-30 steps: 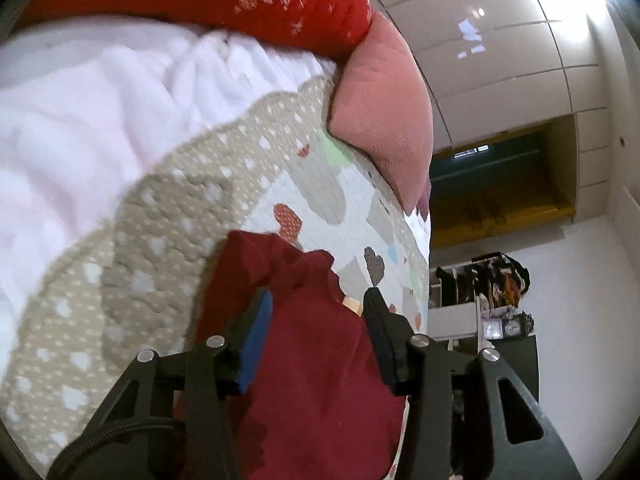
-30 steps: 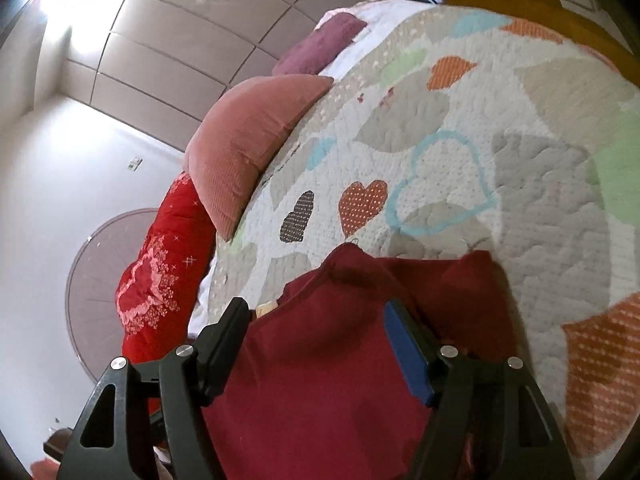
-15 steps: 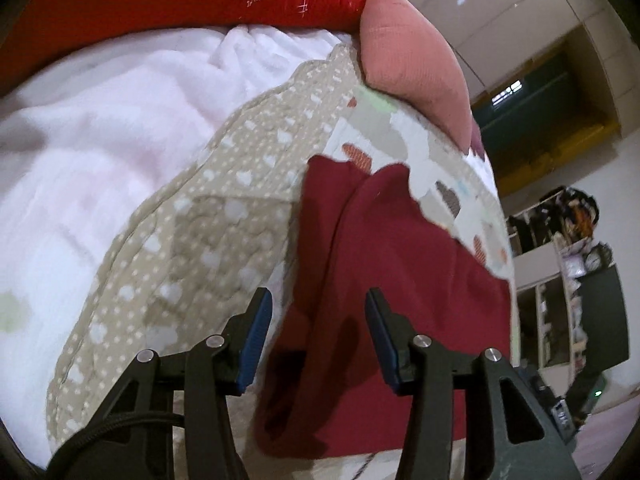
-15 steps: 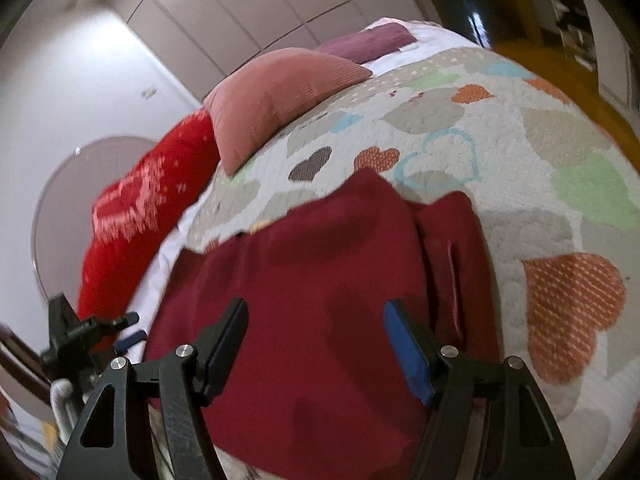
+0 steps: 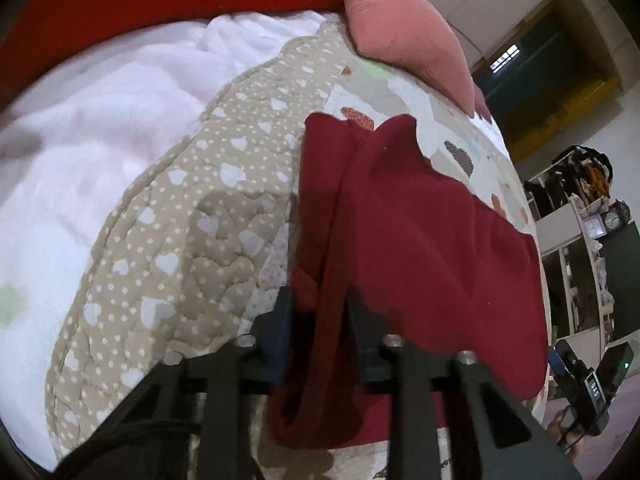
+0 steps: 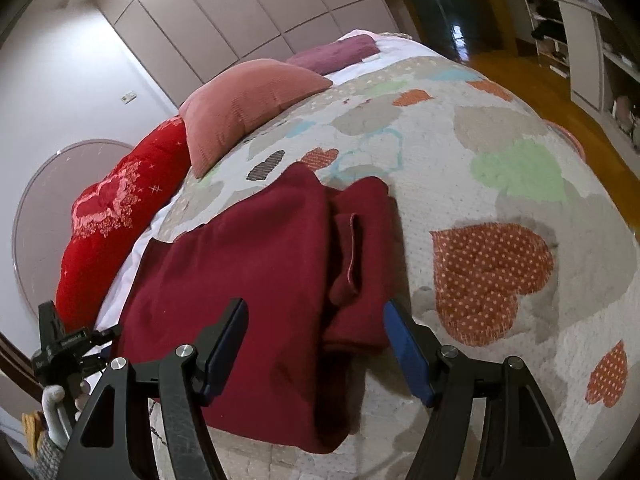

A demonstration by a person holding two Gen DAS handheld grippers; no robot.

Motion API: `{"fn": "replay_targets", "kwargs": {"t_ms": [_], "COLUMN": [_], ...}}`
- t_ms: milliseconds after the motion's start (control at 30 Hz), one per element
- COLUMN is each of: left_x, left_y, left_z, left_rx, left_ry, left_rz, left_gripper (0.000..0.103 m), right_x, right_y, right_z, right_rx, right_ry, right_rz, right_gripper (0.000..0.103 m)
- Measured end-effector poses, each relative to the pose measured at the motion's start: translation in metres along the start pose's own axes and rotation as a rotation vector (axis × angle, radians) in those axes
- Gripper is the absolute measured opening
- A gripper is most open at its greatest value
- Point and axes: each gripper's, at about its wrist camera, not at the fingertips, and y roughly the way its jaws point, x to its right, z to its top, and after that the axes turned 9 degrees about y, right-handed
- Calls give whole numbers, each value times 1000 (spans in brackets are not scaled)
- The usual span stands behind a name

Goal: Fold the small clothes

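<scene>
Item: dark red knit garment [image 6: 256,264], lying partly folded on the heart-patterned quilted bedspread [image 6: 500,168], below the pink ribbed cushion [image 6: 248,104]. Left claw [image 5: 318,304]: jaws have just been closing and now pinch a bunched fold at the garment's left edge, where half a second ago they stood apart over it. Right claw [image 6: 316,320]: jaws wide apart above the garment's near edge, holding nothing. Reading: an edge is secured, so the next fold can likely begin.
</scene>
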Motion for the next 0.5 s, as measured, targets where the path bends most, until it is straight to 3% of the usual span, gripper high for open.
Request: {"fn": "replay_targets", "kwargs": {"t_ms": [200, 367, 400, 467, 500], "left_x": [0, -9, -11, -16, -17], "left_y": [-19, -34, -34, -33, -31], "left_z": [-7, -17, -19, -26, -28], "left_rx": [65, 113, 119, 124, 128], "left_ry": [15, -19, -31, -51, -57], "left_rz": [40, -15, -29, -71, -86], "left_gripper": [14, 14, 16, 35, 40], "right_x": [-8, -33, -43, -63, -77], "right_y": [-2, -12, -12, -8, -2], "right_z": [-8, -9, -9, -10, -11], "right_rx": [1, 17, 17, -1, -23], "right_ry": [-33, -86, -103, -138, -163], "right_rz": [-15, -7, 5, 30, 46], "right_gripper": [75, 75, 75, 75, 75]}}
